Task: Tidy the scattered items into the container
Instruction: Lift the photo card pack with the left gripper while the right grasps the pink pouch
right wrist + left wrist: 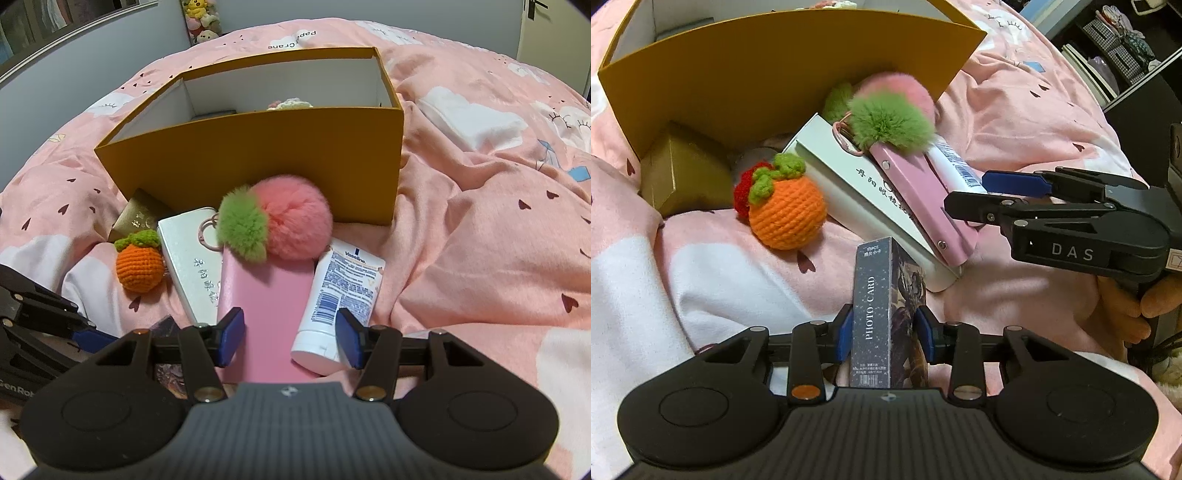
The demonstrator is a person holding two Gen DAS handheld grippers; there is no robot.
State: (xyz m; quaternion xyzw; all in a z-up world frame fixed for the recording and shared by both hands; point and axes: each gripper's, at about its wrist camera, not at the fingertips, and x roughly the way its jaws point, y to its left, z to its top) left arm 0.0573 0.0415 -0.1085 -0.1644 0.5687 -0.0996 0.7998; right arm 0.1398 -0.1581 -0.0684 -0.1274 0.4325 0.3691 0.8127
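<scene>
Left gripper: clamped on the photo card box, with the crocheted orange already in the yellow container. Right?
Not quite. The left gripper does clamp the photo card box, but the crocheted orange lies on the bedspread outside the yellow container, as the left wrist view shows.

pink bedspread (480, 221), plush toys (201, 18), shelf (1126, 55)

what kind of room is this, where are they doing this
Most likely a bedroom: everything lies on a bed with a pink printed duvet, plush toys sit beyond its far end, and a yellow storage box rests on the bedding.
</scene>
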